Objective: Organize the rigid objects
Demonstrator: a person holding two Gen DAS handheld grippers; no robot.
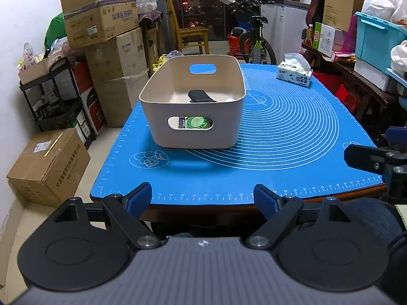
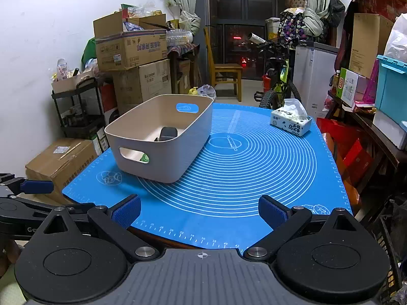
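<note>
At the far left of the right wrist view we see only one blue pad and some black linkage of the left gripper [image 2: 38, 186], cut off by the frame edge. In its own view its jaws stand wide apart with nothing between them, low over the near edge of the blue silicone baking mat [image 1: 292, 137]. Left of centre on the mat sits the beige storage bin [image 1: 192, 111]. Its wall hides most of its contents: we make out a black object [image 1: 199, 96] over the rim, a green round label [image 1: 197, 122] through the near handle slot, and a white sliver we cannot identify. The right gripper [image 2: 199, 212] is also spread and empty. At upper right, a tissue pack [image 2: 291, 120] lies on the mat.
</note>
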